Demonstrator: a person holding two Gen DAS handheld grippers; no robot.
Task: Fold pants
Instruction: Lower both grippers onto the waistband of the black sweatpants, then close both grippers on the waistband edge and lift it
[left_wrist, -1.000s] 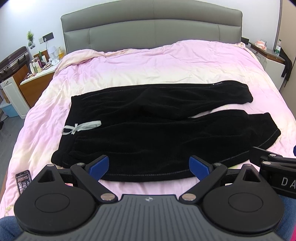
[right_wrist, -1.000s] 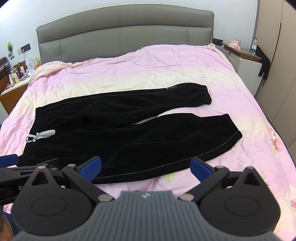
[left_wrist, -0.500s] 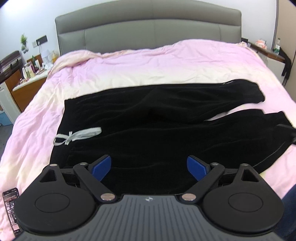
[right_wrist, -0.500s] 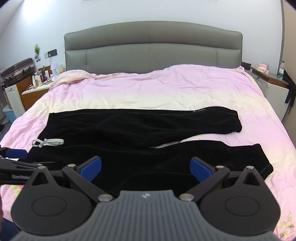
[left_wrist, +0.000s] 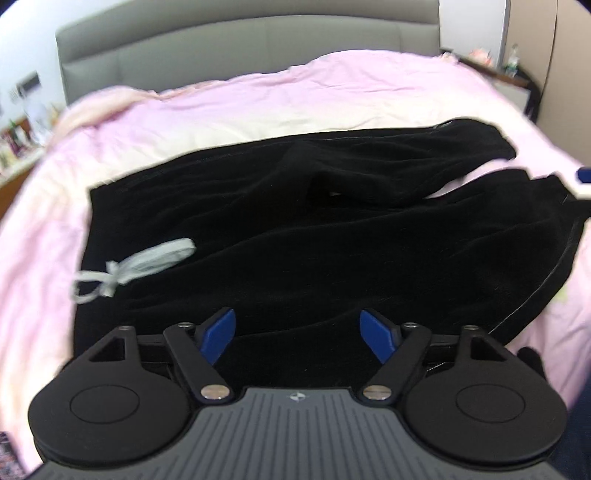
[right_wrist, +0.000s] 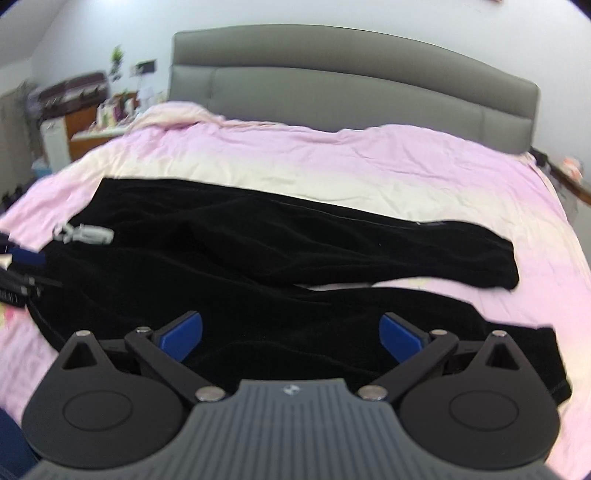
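Note:
Black pants (left_wrist: 332, 236) lie flat on the pink bedspread (left_wrist: 221, 110), waist to the left with a white drawstring (left_wrist: 140, 264), legs spread to the right. My left gripper (left_wrist: 297, 338) is open and empty, low over the near edge of the waist part. My right gripper (right_wrist: 291, 338) is open and empty over the near leg (right_wrist: 332, 317), close to its cuff end. The far leg (right_wrist: 369, 251) lies apart from the near one. The pants also show in the right wrist view (right_wrist: 221, 258).
A grey padded headboard (right_wrist: 351, 85) stands behind the bed. A cluttered dresser (right_wrist: 99, 118) is at the left, a nightstand (left_wrist: 509, 70) at the right. The left gripper's tip (right_wrist: 18, 273) shows at the left edge of the right wrist view.
Both grippers have moved forward and down toward the pants. The left one has closed in on the waist, the right one has swung right toward the near leg's cuff. Both stay open.

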